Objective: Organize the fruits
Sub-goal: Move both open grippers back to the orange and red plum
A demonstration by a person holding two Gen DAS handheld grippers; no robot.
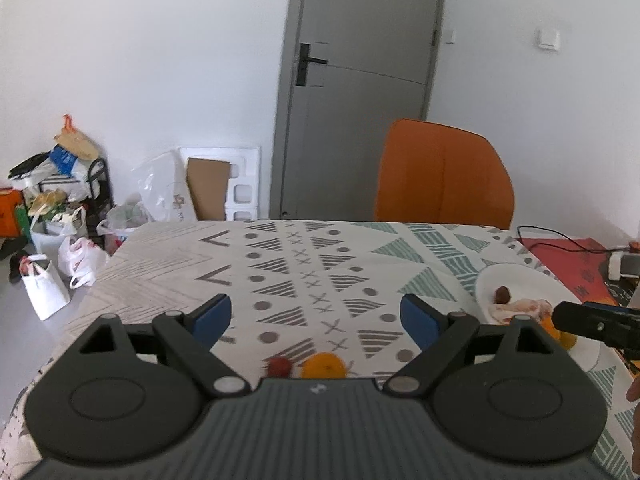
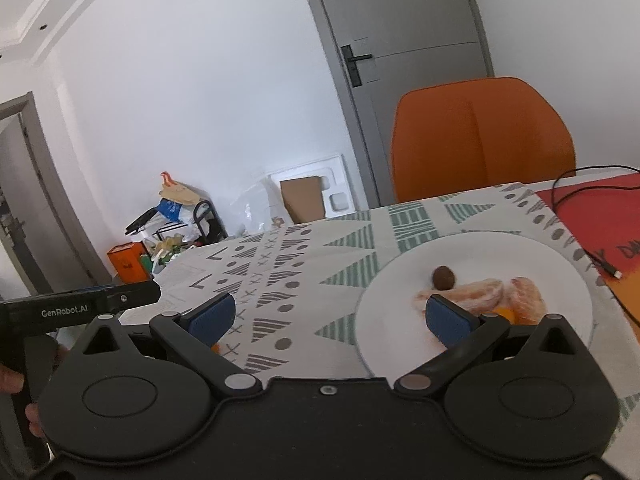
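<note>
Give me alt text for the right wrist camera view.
An open right gripper hovers over a white plate holding a small brown fruit and peeled citrus segments, on a patterned tablecloth with an orange chair behind.

Bright, even daylight – soft, faint shadows, no glare. Strong fisheye bending at edges, dark corner vignette. Slight overall softness; door (image 1: 360, 92) edges smeared – mild motion blur.

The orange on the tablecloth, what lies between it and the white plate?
In the left wrist view, only bare patterned tablecloth lies between the orange and the white plate; a small red fruit sits on the orange's other side.
</note>
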